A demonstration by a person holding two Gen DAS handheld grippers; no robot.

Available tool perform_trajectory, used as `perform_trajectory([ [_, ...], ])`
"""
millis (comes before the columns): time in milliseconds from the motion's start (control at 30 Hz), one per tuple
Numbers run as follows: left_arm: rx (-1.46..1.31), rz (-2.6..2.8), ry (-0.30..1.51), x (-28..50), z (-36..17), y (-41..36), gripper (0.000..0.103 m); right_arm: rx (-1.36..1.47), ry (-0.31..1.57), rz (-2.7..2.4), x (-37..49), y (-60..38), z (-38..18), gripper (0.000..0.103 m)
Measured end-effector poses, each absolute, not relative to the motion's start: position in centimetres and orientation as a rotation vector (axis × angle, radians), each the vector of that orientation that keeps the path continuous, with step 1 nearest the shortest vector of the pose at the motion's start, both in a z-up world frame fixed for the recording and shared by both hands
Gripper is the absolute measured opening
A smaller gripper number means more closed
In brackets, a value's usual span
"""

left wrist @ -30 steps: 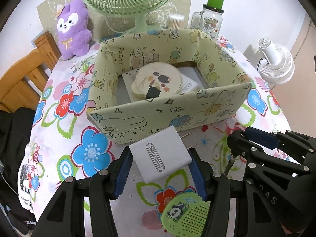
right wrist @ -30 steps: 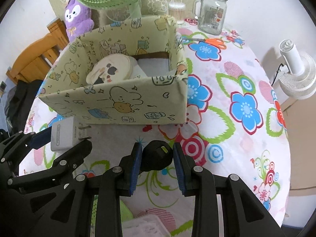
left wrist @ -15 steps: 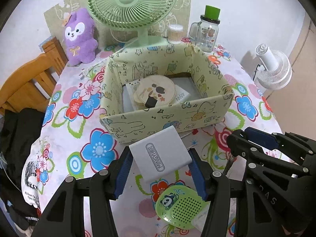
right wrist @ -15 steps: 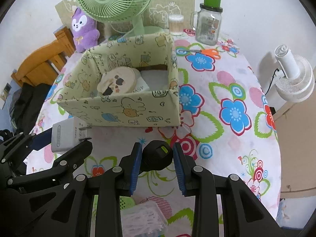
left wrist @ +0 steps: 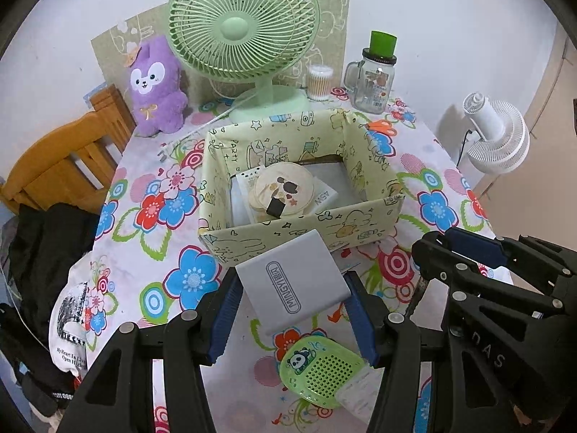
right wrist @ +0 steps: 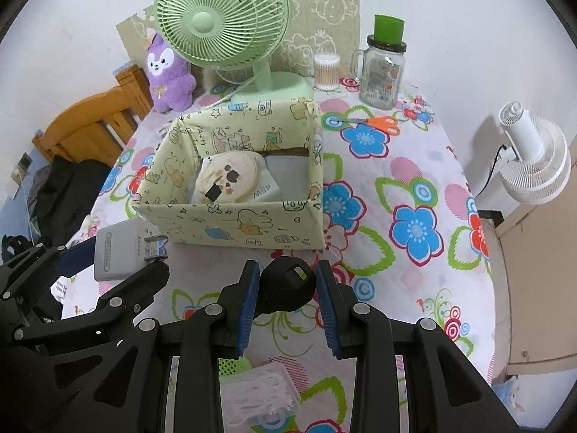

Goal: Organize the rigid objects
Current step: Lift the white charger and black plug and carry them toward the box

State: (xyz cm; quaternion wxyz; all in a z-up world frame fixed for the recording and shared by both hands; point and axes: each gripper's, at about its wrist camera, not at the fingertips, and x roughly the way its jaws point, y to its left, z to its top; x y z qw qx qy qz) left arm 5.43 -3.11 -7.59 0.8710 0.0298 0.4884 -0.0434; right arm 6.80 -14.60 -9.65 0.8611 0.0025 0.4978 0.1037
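My left gripper (left wrist: 290, 292) is shut on a white charger block (left wrist: 293, 280) with grey lettering, held above the table in front of the box. It also shows in the right wrist view (right wrist: 119, 250), prongs pointing right. My right gripper (right wrist: 287, 281) is shut on a black round object (right wrist: 286, 285) with a small green mark. The pale yellow cartoon-print storage box (left wrist: 360, 222) (right wrist: 230, 223) stands open ahead, holding a round beige disc (left wrist: 285, 187) and flat white items.
A green table fan (left wrist: 241, 32), purple plush (left wrist: 155, 86), cotton swab jar (left wrist: 319, 81) and glass mug jar (left wrist: 373, 79) stand behind the box. Orange scissors (right wrist: 375, 122) lie right. A green panda case (left wrist: 321, 370) and clear swab box (right wrist: 259, 397) lie below. White fan (right wrist: 533, 158) at right.
Both grippers have risen and pulled back from the box with their objects still held; the box now looks smaller and farther, and more of the table shows.
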Motion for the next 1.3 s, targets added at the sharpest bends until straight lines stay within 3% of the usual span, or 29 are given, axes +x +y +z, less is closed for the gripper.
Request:
perform_trajectory([
  [467,0.04,-0.084,1.011,5.5,-5.8,-3.3,0.058,-0.002,1.025,0.248,7.2,-15.1,-7.5,0.035],
  [1300,0.031,-0.13,1.029,12.8,-6.5,-0.8,0.058,0.029,1.044,0.24,15.1,-12.9,-8.4,0.035],
])
